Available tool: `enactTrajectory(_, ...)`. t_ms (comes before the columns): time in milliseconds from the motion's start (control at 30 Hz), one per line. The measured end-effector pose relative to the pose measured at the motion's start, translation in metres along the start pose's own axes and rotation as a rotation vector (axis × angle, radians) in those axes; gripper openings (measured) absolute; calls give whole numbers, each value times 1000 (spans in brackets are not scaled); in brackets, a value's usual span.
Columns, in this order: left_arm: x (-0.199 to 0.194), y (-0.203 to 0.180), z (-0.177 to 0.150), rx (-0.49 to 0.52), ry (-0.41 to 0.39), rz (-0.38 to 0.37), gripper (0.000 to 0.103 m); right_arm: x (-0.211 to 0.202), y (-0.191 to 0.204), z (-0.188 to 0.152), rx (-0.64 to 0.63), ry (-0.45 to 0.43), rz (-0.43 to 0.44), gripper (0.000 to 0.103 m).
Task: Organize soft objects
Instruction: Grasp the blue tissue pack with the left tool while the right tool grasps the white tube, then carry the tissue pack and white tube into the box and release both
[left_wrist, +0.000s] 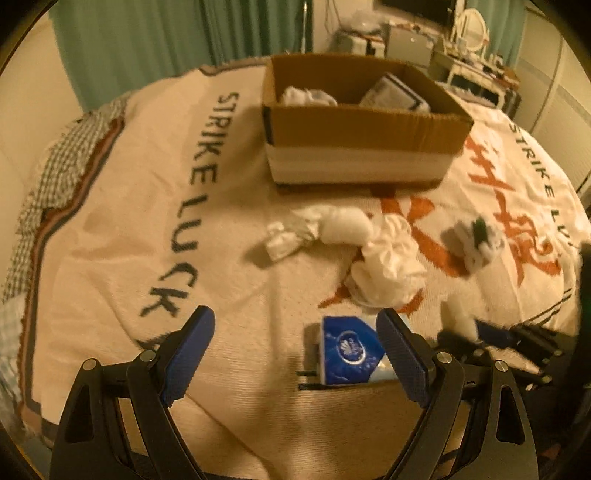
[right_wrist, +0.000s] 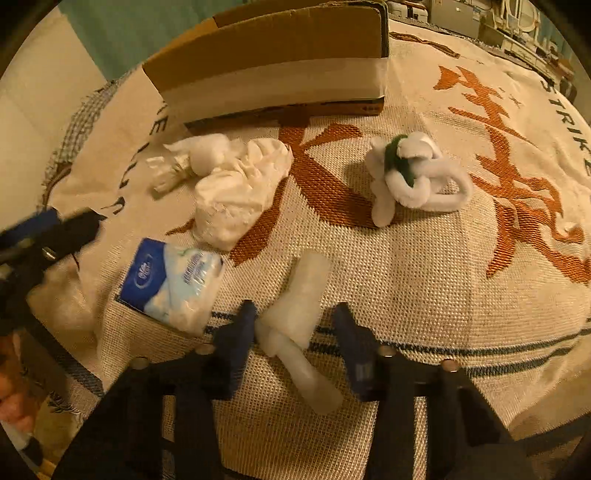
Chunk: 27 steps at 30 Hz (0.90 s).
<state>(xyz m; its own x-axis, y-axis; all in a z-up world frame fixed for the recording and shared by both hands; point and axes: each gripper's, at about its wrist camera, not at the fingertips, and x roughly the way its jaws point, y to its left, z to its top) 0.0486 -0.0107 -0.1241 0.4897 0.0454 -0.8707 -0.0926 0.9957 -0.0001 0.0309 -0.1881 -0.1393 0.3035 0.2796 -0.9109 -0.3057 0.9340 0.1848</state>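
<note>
A cream woven blanket (left_wrist: 110, 206) with black "STRIKE LUCK" lettering and orange characters covers the bed under warm, dim light. Behind the blanket hang teal curtains (left_wrist: 129, 33) against a pale wall. To the blanket's far right stands a cluttered white dressing table (left_wrist: 476, 70) with an oval mirror (left_wrist: 472, 24).

Blanket under me: a cream woven throw (left_wrist: 110, 229) with black "STRIKE LUCK" lettering (left_wrist: 192, 206) and large orange characters (right_wrist: 517, 177); dark stripes run along its near edge (right_wrist: 461, 350).
Beneath the blanket: a checked cloth (left_wrist: 55, 162) shows at the far left edge.
Behind the bed: a green curtain (left_wrist: 147, 37) hangs against the wall.
Far right corner: a white dressing table (left_wrist: 476, 70) with an oval mirror (left_wrist: 471, 26); the clutter on it is too blurred for me to name.
</note>
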Motion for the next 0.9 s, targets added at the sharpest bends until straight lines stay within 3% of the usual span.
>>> enactTrajectory(167,16,-8,-6,-25,68,-46,90,-17,-6,11,19,-59,11,32)
enactTrajectory(567,39,-32,-20,-19,167,-154,90,-16,-15,20,31,-57,-16,32)
enactTrajectory(767,48,-43,-22,59,170,-120,88,-18,-14,22,25,-59,-13,32)
enactTrajectory(833,45,-45,-23,86,149,-114,76,-18,-15,22,29,-54,-15,32)
enactTrajectory(900,43,-47,-23,106,143,-109,75,-20,-16,21,30,-55,-14,32)
